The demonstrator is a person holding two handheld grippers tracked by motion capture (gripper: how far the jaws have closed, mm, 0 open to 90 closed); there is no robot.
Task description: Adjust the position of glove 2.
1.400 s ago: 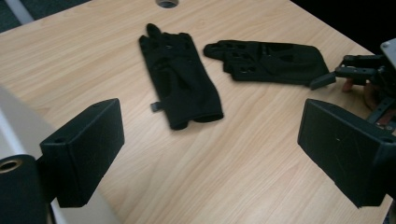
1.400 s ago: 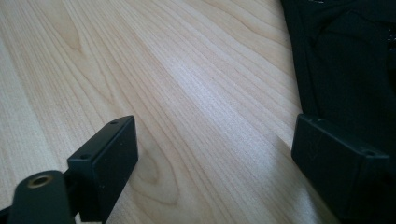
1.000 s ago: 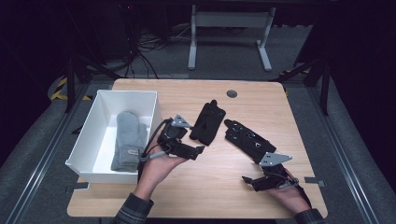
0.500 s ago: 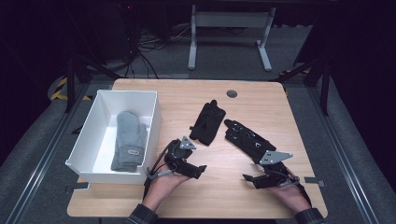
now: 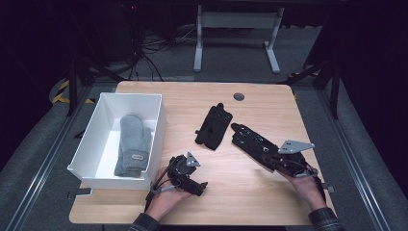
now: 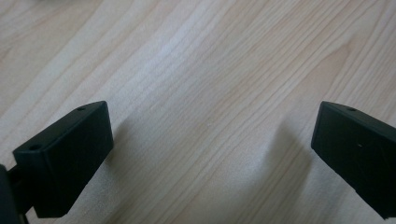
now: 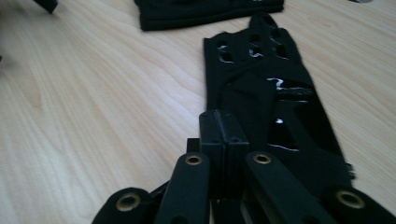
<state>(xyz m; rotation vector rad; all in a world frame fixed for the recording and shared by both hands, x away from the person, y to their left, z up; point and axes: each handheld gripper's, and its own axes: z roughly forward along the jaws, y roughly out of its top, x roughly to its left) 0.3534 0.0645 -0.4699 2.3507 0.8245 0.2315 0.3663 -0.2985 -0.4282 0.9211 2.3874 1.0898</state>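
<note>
The right hand-held gripper (image 7: 223, 122), jaws just closing, pinches the cuff of a flat black perforated fabric glove (image 7: 261, 84); the left hand-held gripper (image 6: 212, 140) gapes empty over the pale wood-grain bench (image 6: 196, 56).

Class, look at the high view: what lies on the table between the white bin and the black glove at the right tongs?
Between the white bin and that black glove lies a second black glove, with bare wood on both sides, as the high view shows.
</note>
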